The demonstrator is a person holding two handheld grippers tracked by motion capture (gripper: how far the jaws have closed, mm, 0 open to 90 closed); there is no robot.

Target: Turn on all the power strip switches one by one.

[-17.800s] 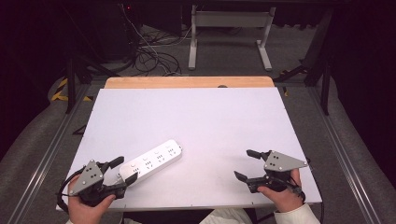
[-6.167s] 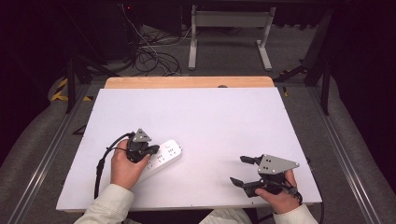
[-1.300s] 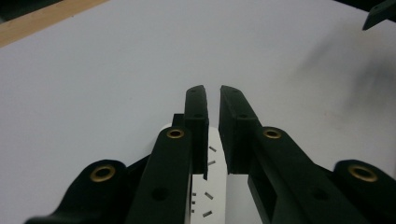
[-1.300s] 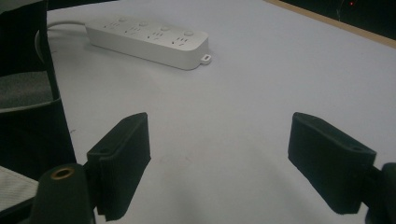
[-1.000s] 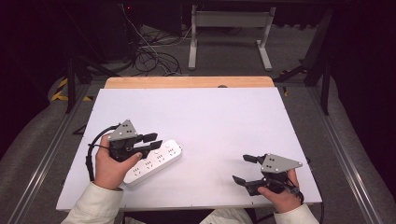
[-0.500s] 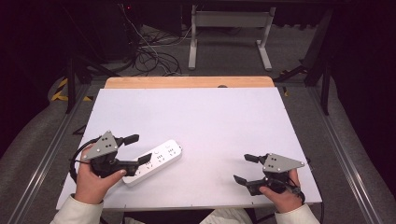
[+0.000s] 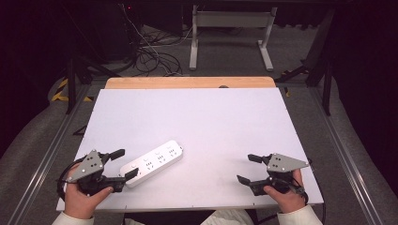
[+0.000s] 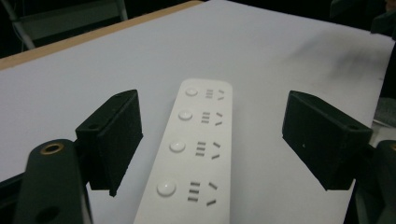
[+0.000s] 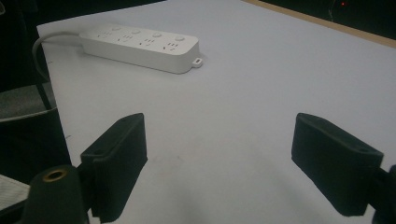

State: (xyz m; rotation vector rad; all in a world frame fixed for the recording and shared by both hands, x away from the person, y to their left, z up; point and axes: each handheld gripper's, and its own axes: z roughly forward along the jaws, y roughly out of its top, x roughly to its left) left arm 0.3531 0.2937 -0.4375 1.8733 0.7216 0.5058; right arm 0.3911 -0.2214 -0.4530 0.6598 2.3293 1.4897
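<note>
And the left gripper (image 7: 119,164) has dropped back toward the near left corner of the white table surface (image 7: 211,117) since a second ago, its jaws just having opened away from the long white plastic power strip (image 7: 151,163), which now lies free between and ahead of them, untouched. The jaws stand wide, and in the left gripper view the power strip (image 8: 194,154) runs straight out from between the two black pads, four socket sets in a row. Its long axis slants across the near left part of the table, rising toward the far right, the near end just beside the left gripper's lower jaw. Over on the near right edge, the right gripper (image 7: 245,169) waits, jaws also wide with nothing between them, well apart from the strip. The left hand is clearly the nearer one for any regrasp.
</note>
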